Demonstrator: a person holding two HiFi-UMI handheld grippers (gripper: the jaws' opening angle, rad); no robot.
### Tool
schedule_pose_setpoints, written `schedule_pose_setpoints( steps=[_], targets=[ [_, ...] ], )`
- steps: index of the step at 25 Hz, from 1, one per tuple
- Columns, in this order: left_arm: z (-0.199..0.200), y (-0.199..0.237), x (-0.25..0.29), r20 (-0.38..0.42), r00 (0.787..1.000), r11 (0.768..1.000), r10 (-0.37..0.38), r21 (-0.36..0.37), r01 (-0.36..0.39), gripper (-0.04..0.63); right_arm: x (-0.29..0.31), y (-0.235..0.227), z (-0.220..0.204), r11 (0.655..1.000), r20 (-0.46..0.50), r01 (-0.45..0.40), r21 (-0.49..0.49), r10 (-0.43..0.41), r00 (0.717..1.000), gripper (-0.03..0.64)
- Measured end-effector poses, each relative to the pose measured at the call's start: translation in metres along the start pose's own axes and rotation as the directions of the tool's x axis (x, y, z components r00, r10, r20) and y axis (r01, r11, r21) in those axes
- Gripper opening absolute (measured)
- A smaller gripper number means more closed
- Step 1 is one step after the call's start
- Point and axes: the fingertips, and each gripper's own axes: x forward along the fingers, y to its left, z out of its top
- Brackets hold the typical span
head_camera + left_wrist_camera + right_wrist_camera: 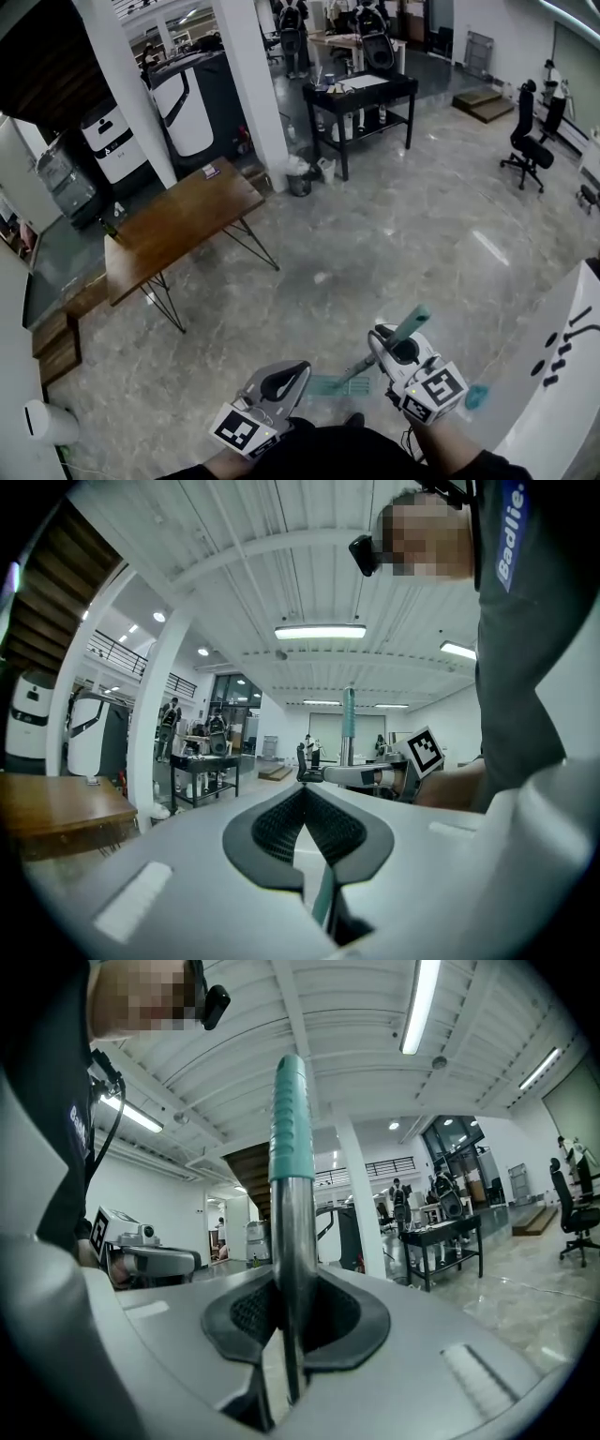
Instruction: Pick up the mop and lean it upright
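Right up close, at the right hand-held gripper [286, 1312]: pads squeezed tight on the shiny pole of the mop [291, 1213]. Standing straight up in that grip, with the green grip [286, 1115] poking out above.

Lower down, seen from the head: the flat green mop foot [326, 384], down near the floor [403, 234]. Just beside it in that view, the left hand-held gripper [298, 373], tips pressed together and nothing pinched at the tips. A thin green strip in the gap lower down, too small to tell what.

Off to the right, the edge of a white bench [562, 366]. Farther out on the left, a brown wooden bench [183, 220] on thin black legs. Past that, a white pillar [253, 84] with a small bin [300, 183] at its foot. Then a black bench [361, 92] with small things on its lower shelf. Far away on the right, a black chair [527, 141] on wheels.
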Motion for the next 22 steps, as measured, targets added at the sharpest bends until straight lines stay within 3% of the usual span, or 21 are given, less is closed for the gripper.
schedule_pose_setpoints(
  steps=[9, 11, 17, 22],
  targets=[
    [0.004, 0.096, 0.073, 0.033, 0.999, 1.0, -0.026, -0.017, 0.026, 0.018, 0.095, -0.092, 0.016, 1.0, -0.02, 0.027, -0.009, -0.028, 0.999, 0.061],
    [0.01, 0.129, 0.092, 0.084, 0.995, 0.999, -0.049, 0.001, 0.049, 0.018, 0.125, -0.113, 0.021, 0.999, -0.02, 0.053, -0.002, -0.053, 0.998, 0.061],
    [0.018, 0.248, 0.136, 0.025, 0.997, 0.998, -0.067, 0.012, 0.066, 0.018, 0.212, -0.168, 0.035, 0.987, -0.05, 0.15, -0.049, -0.153, 0.987, 0.061],
    [0.036, 0.319, 0.166, 0.092, 0.994, 0.998, -0.057, -0.012, 0.059, 0.018, 0.273, -0.201, 0.058, 0.982, -0.026, 0.18, -0.06, -0.182, 0.983, 0.061]
  ],
)
